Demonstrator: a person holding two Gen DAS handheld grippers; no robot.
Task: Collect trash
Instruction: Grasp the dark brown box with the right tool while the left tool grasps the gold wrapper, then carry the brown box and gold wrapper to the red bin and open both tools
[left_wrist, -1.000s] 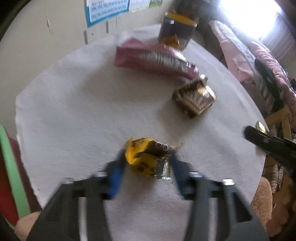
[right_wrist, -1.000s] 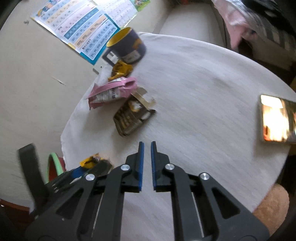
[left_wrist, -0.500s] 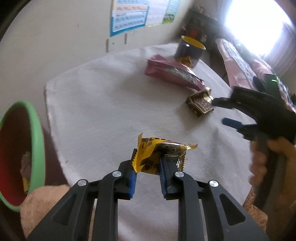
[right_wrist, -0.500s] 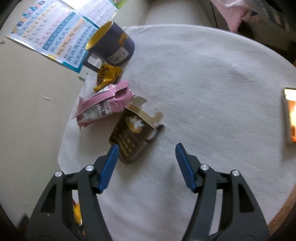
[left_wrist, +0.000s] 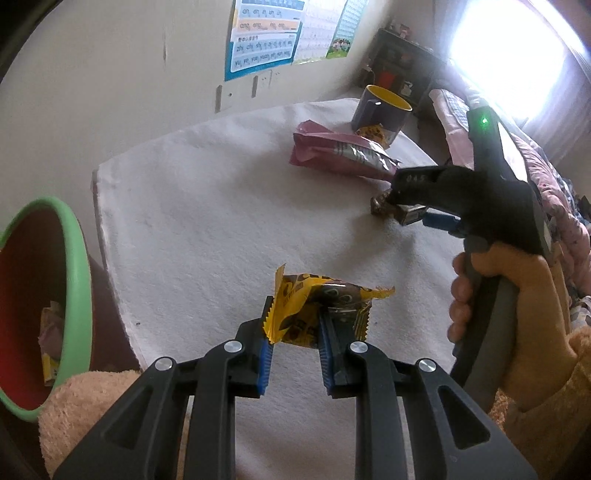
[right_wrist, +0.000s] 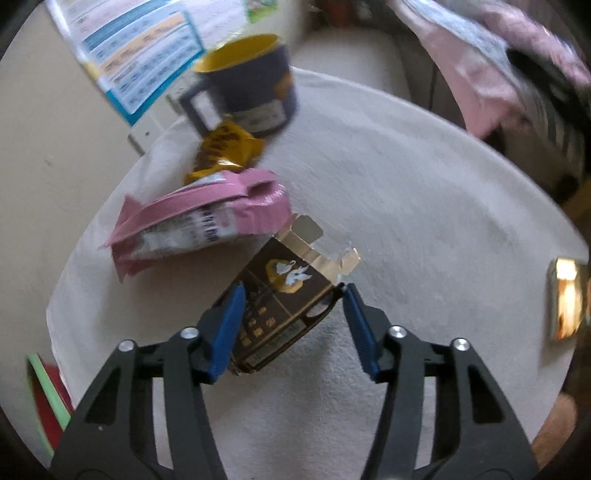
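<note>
The left hand-held gripper (left_wrist: 293, 341) is squeezed tight on a yellow wrapper (left_wrist: 317, 314), lifted near the table's (left_wrist: 207, 206) near edge, beside the green bin (left_wrist: 79, 280). The right hand-held gripper (right_wrist: 291, 317) has just been closing, with jaws partly open, around the brown box (right_wrist: 280, 299). Next: pinch the box, drop both in.

On the surface (right_wrist: 424, 192), the mug (right_wrist: 247, 81) stands farthest back, a small wrapper (right_wrist: 225, 151) just before it, then the pouch (right_wrist: 199, 225). The box (right_wrist: 280, 295) lies nearest, touching the pouch. A bowl (left_wrist: 79, 280) sits off the surface's left edge.
</note>
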